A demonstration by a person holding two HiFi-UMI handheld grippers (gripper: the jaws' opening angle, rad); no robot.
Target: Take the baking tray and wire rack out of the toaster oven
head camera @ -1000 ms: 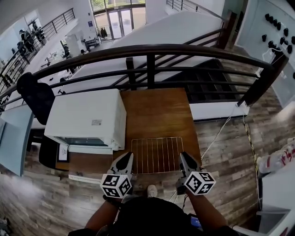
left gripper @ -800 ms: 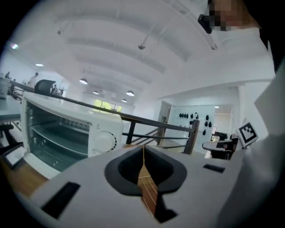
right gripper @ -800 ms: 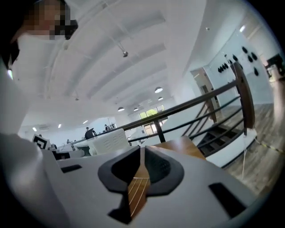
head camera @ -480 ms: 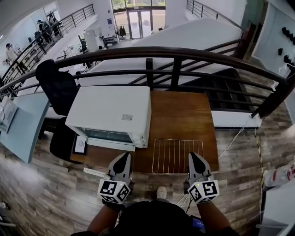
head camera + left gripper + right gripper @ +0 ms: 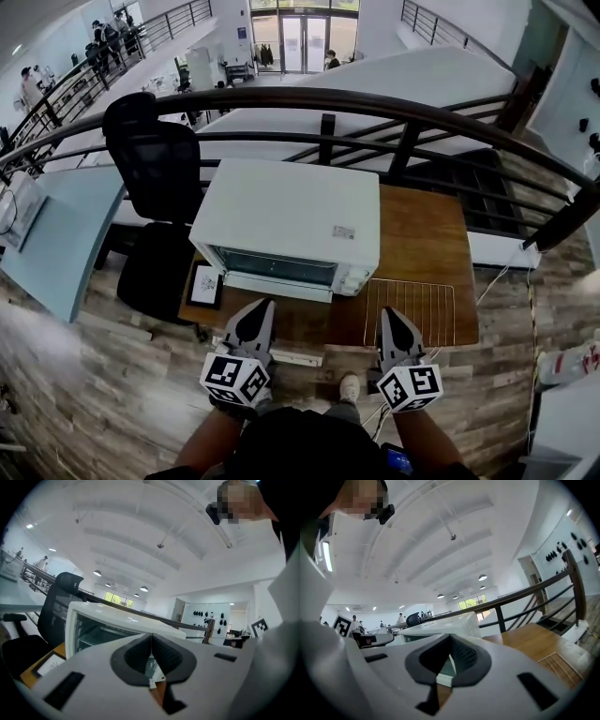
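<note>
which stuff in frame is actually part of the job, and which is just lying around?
Job: toaster oven; wire rack, out on the table; left gripper and right gripper, both shut and empty.
Lying about: office chair; framed card; railing.

Too dim to read inside the toaster oven (image 5: 286,265); the right gripper (image 5: 390,317) hides one corner of the wire rack (image 5: 427,309).
</note>
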